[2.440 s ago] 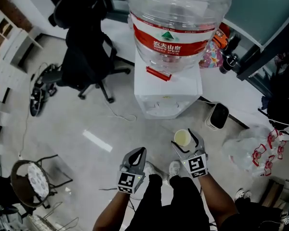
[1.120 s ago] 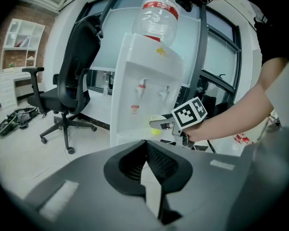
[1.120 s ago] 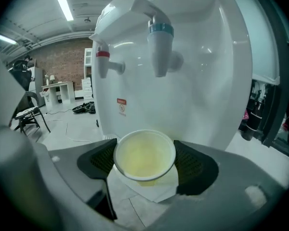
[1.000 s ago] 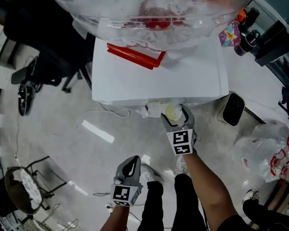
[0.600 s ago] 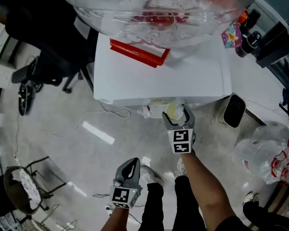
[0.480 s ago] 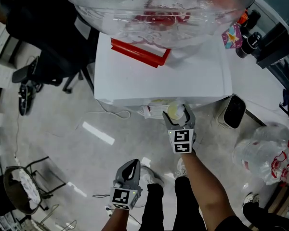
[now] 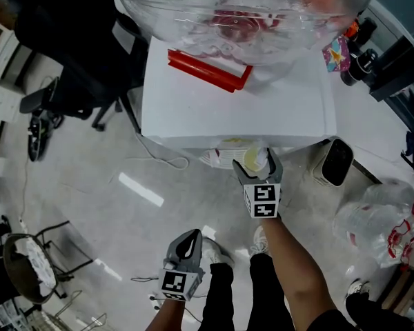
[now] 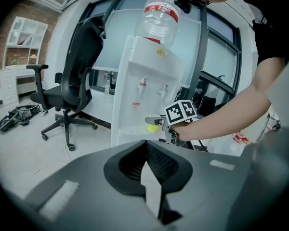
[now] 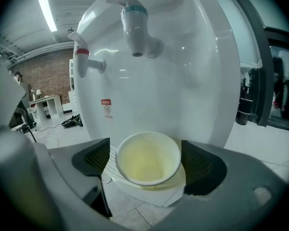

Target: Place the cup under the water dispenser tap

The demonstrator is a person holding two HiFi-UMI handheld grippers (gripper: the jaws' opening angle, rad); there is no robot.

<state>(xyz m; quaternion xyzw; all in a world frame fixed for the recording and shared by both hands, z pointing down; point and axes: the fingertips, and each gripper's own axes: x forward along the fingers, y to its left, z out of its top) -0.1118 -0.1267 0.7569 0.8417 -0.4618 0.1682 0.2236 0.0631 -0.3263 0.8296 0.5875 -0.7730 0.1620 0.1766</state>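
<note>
Opening right gripper (image 7: 257, 167) around cup (image 9: 145, 159) below tap (image 9: 135, 30); left gripper (image 8: 148, 170) closed, empty; label (image 9: 105, 102) illegible.

Bright, even light from a ceiling lamp (image 9: 47, 12); gripper views bend, darkening at edges.

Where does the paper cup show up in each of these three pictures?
Head view: paper cup at the water dispenser's front edge, just right of centre.
Left gripper view: a small yellowish spot on the dispenser's tray, mid-picture.
Right gripper view: bottom centre, between the opening jaws of the right gripper, below the blue-capped tap.
Shared landmark: the white water dispenser.
</note>
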